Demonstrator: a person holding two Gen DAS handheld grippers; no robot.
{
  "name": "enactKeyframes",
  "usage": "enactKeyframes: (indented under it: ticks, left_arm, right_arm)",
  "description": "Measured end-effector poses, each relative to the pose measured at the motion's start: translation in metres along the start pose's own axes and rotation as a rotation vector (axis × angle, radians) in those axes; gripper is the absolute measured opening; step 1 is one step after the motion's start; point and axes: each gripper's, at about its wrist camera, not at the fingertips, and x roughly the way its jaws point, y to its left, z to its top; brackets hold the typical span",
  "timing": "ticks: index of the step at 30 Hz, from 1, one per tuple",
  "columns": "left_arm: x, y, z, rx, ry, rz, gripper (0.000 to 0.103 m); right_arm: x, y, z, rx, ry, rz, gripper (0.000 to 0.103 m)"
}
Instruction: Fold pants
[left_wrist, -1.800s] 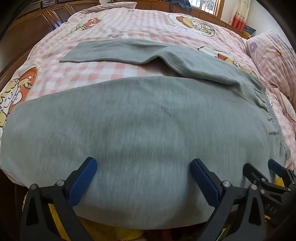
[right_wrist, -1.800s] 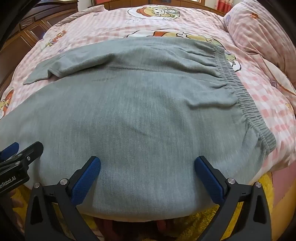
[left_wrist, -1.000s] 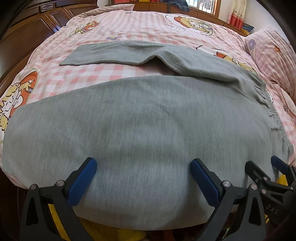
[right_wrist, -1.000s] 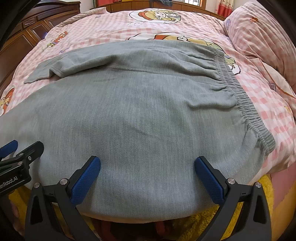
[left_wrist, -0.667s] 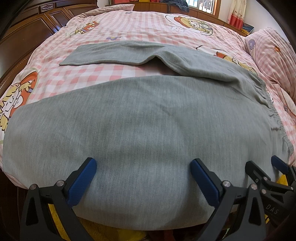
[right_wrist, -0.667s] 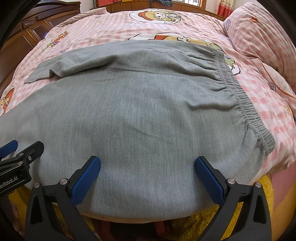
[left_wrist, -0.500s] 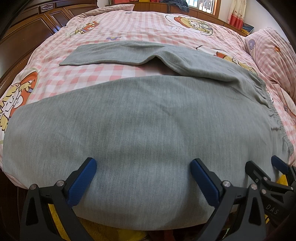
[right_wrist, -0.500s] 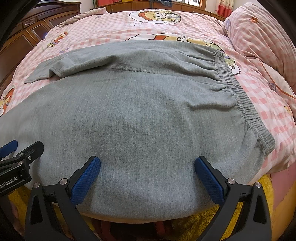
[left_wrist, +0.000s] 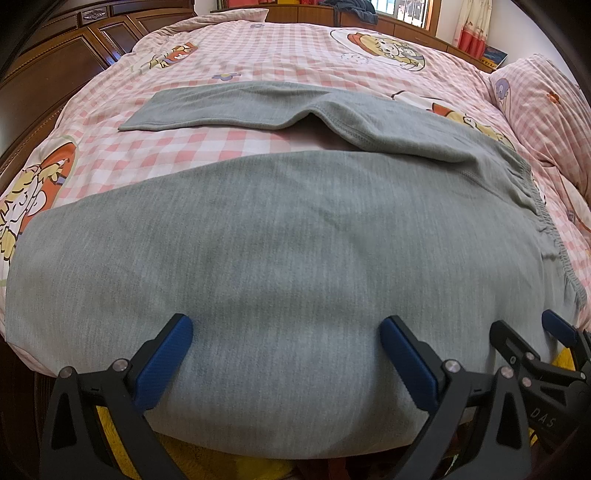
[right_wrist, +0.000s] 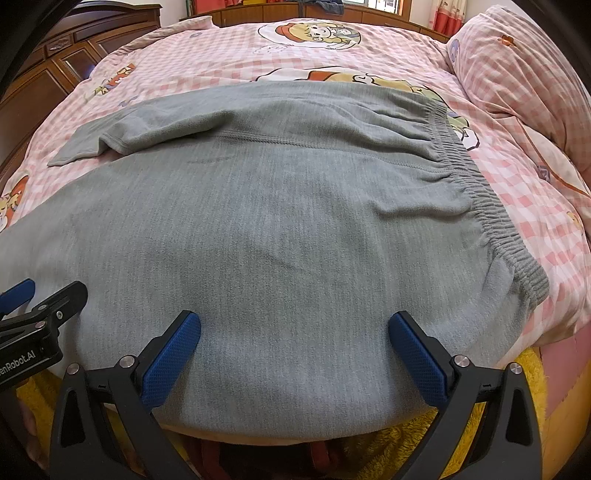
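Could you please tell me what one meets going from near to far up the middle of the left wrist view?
Open left gripper with blue pads → near leg of the grey knit pants → strip of pink checked bedspread → far grey pant leg → dark wooden headboard ledge.

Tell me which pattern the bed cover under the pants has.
Pink-and-white checks with cartoon figures on the bed cover; the right wrist view shows it best.

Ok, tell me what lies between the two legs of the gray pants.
Bare pink checked bedspread: the far leg and near leg of the gray pants are spread apart, a wedge of cover showing between them. The left wrist view shows it best.
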Motion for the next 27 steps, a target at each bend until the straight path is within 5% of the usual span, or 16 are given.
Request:
enactKeyframes:
  ticks: [27]
  left_arm:
    - [0.002,0.002,0.008,0.021,0.034,-0.018,0.103]
  right_arm:
    - [0.002,-0.002,0.015,-0.018,0.068,0.012,0.103]
